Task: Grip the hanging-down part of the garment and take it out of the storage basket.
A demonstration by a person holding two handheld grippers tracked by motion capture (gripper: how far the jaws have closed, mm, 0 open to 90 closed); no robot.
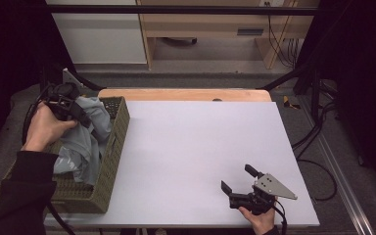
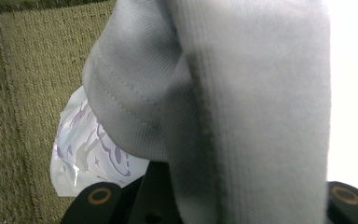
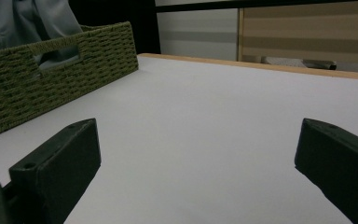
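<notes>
In the high view the left claw (image 1: 81, 116) sits over the far end of the woven basket (image 1: 108, 161) at the surface's (image 1: 196, 147) left edge, buried in a grey cloth (image 1: 85, 142) that fills the basket and rises under the claw. The right claw (image 1: 239, 180) rests near the surface's near edge, well apart from the basket, its jaws spread wide with nothing between them. In the left gripper view the cloth (image 2: 242, 107) hangs right in front of the claw, a thick ribbed fold lying between the jaw bases, so the claw appears closed on it; beside the fold lies a white plastic wrapper with purple print (image 2: 88, 149) against the basket wall (image 2: 23, 93). In the right gripper view both jaws stand far apart over bare surface (image 3: 205, 130), with the basket (image 3: 37, 88) ahead to the claw's left and cloth (image 3: 28, 21) showing above its rim.
</notes>
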